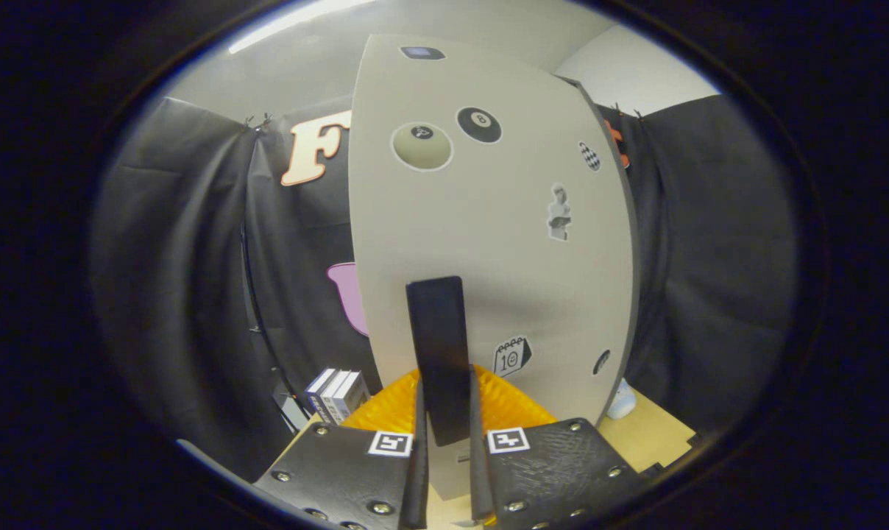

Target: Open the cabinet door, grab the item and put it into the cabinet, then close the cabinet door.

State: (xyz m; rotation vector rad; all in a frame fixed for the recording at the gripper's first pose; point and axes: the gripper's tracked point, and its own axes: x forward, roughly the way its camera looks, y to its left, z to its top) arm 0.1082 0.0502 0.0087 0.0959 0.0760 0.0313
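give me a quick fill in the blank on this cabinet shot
1. The gripper is closed on the door's dark ____.
2. The handle is fixed to the cabinet ____.
3. On the door, the sticker of a black ball bears the number ____.
4. Left of the door, a few ____ stand upright.

Missing words: handle; door; 8; books

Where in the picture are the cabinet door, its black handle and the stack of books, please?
cabinet door (489, 243): gripper view, bare middle of its panel.
black handle (438, 353): gripper view, mid-length, between the claw's fingers.
books (335, 391): gripper view, their spines.
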